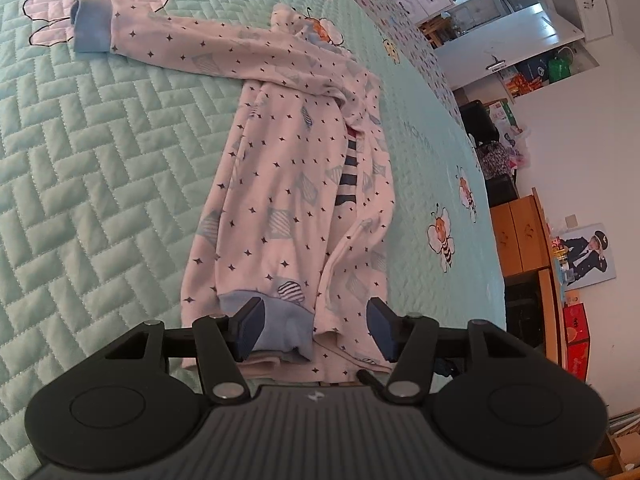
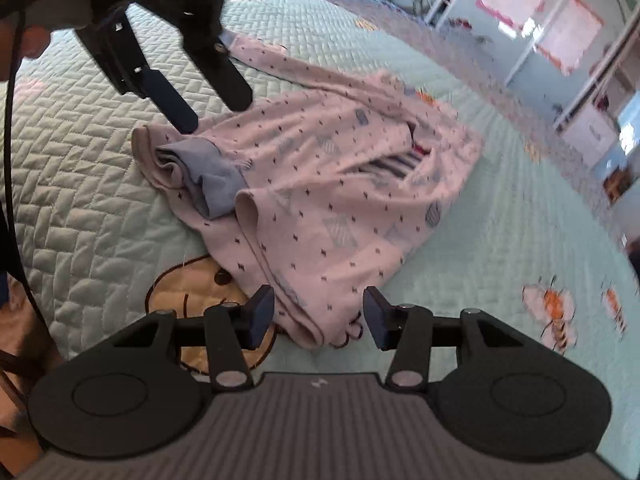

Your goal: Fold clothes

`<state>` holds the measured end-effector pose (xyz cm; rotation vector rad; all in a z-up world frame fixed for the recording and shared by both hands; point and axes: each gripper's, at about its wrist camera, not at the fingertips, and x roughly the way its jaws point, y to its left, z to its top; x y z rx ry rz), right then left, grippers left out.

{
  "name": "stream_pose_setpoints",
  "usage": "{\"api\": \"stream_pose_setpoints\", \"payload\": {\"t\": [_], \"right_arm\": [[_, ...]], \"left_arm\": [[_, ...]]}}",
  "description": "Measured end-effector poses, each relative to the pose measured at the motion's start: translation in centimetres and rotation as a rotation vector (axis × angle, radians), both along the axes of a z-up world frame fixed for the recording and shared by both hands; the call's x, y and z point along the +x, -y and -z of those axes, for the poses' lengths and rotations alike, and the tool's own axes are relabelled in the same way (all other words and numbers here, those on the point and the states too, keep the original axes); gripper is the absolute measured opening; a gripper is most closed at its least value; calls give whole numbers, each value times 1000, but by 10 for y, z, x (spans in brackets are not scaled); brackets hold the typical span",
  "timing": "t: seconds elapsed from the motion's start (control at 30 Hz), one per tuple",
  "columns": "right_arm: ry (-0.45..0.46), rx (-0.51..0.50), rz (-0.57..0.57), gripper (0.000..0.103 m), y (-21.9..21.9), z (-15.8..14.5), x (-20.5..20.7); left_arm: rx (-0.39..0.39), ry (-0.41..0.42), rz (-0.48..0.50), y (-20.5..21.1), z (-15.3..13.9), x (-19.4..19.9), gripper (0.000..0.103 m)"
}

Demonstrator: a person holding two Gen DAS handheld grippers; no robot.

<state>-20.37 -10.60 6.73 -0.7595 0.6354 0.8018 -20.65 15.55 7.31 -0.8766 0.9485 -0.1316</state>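
A pink star-print pyjama top (image 1: 280,184) lies on the quilted mint bedspread (image 1: 100,152), one sleeve stretched away to a blue cuff (image 1: 92,28). My left gripper (image 1: 316,328) is open just above the near hem, where a second blue cuff (image 1: 280,328) lies between its fingers without being pinched. The right wrist view shows the same top (image 2: 340,184) with that cuff (image 2: 212,184) folded over it, and the left gripper (image 2: 214,114) hovering open above its edge. My right gripper (image 2: 316,318) is open, and the top's near corner lies loose between its fingers.
The bedspread (image 2: 80,200) extends widely around the garment, with bee patches (image 2: 552,312) and a bear patch (image 2: 192,292). A black cable (image 2: 12,160) hangs at the left edge. A wooden cabinet (image 1: 520,236) and shelves stand beyond the bed's far side.
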Motion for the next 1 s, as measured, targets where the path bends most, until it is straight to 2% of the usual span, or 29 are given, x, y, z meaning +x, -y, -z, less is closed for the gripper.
{"api": "stream_pose_setpoints", "payload": {"t": [0.3, 0.53, 0.83, 1.0], "right_arm": [[78, -94, -92, 51, -15, 11, -8], [201, -207, -164, 52, -14, 18, -23], [372, -290, -253, 53, -23, 32, -38], [355, -289, -232, 53, -10, 28, -40]], "left_arm": [[-4, -19, 2, 2, 2, 1, 59], [-24, -22, -1, 1, 5, 1, 59], [-30, -20, -8, -1, 4, 0, 59], [-33, -25, -8, 0, 5, 2, 59]]}}
